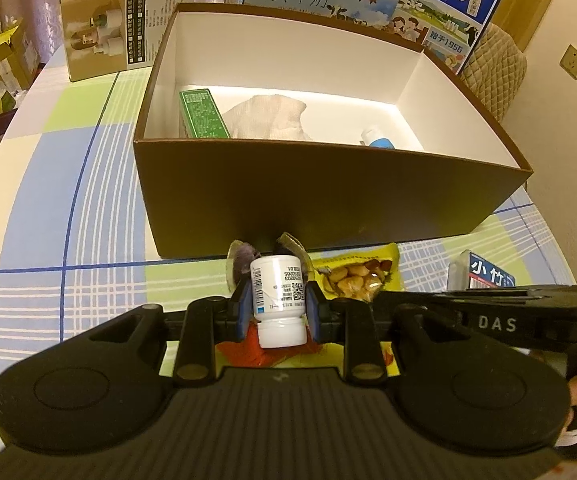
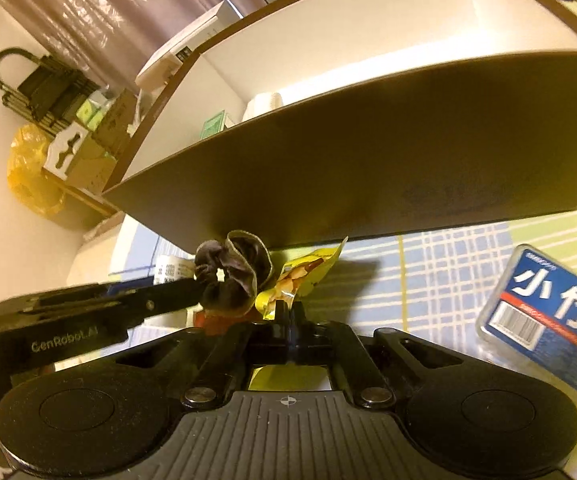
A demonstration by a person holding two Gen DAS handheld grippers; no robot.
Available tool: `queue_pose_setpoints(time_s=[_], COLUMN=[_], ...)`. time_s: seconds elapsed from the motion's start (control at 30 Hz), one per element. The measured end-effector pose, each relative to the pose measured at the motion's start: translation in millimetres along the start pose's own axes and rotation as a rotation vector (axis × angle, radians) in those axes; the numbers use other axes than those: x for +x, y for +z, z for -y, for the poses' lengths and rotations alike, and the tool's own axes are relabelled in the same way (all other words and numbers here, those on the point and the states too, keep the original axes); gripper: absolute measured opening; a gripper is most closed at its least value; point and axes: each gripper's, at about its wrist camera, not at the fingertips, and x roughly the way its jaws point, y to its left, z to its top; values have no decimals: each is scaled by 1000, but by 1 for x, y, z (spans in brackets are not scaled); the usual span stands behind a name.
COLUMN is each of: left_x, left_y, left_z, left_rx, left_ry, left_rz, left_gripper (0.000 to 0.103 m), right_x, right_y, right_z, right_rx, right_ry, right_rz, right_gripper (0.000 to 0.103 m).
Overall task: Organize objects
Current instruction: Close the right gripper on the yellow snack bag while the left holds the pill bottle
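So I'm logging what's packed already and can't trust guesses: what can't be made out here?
- Box contents near the front: its front wall hides them in both views; only the green carton, cloth and a blue-white bottle top show.
- Bottle label: left wrist view, print too small, upside down.
- Snack bag: right wrist view, the right gripper covers its near end.
- Blue pack: cut by the right edge.

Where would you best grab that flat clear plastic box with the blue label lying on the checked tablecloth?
Probably across its narrower width, with a finger on each long side edge, coming straight down from above. The clear plastic box lies flat, label up, on the checked tablecloth, so only its thin sides offer opposing faces, and nothing seems to crowd them.
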Motion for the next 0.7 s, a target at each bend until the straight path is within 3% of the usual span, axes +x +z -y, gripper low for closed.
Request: queue_pose_setpoints(time_s=[0.37, 0.53, 0.63, 0.7], left_x=[-13, -15, -13, -13], left_y=[5, 6, 6, 5], left_z=[8, 9, 9, 7], left_rx=[11, 11, 9, 5], left_ry=[6, 10, 10, 9], left_rz=[43, 47, 45, 44], left_gripper=[23, 23, 23, 23], right_x=[-54, -60, -43, -29], right_y=[2, 6, 2, -2], right_z=[-13, -13, -6, -6], right_rx=[-88, -96, -56, -46], right_ry=[-5, 3, -59, -72], right_rz=[62, 102, 52, 9], right_gripper=[0, 0, 0, 8])
